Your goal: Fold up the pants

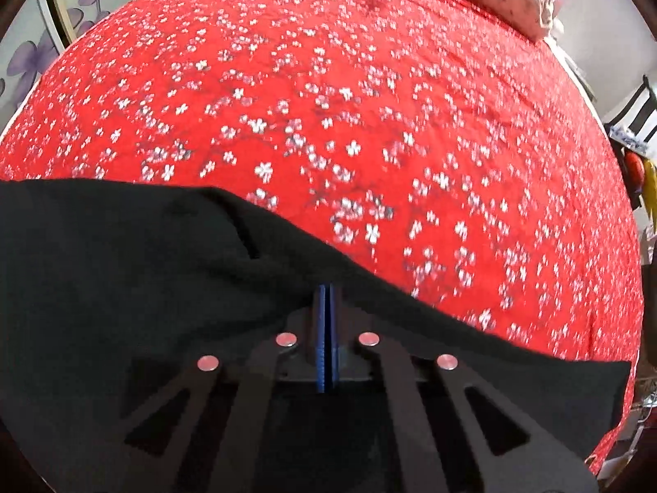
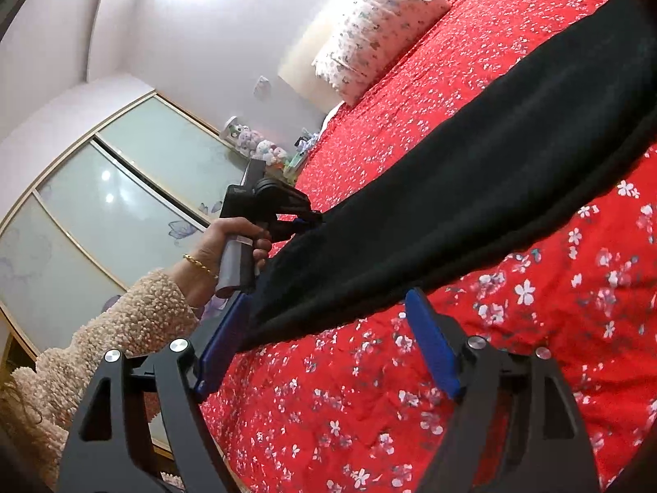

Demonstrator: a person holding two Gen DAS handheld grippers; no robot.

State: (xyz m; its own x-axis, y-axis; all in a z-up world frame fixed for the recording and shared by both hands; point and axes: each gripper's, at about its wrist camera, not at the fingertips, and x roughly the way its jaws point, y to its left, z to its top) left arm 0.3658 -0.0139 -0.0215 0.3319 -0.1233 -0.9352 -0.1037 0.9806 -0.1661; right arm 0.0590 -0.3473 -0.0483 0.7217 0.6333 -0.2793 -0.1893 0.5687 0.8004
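Presently: left gripper, blue pads pressed together on the black pants, edge pinched between them. Left hand wraps the grip, gold bracelet at the wrist, fuzzy beige sleeve behind. Right gripper, jaws apart, its left pad touching the pants' lower edge, right pad clear of it. Pants: black, plain, stretched in a long band lifted above the red floral bedspread. Pillow at bed's far end.

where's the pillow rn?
The floral pillow lies at the far head of the red bedspread, near the wall; in the left wrist view it's top right, beyond the black pants.
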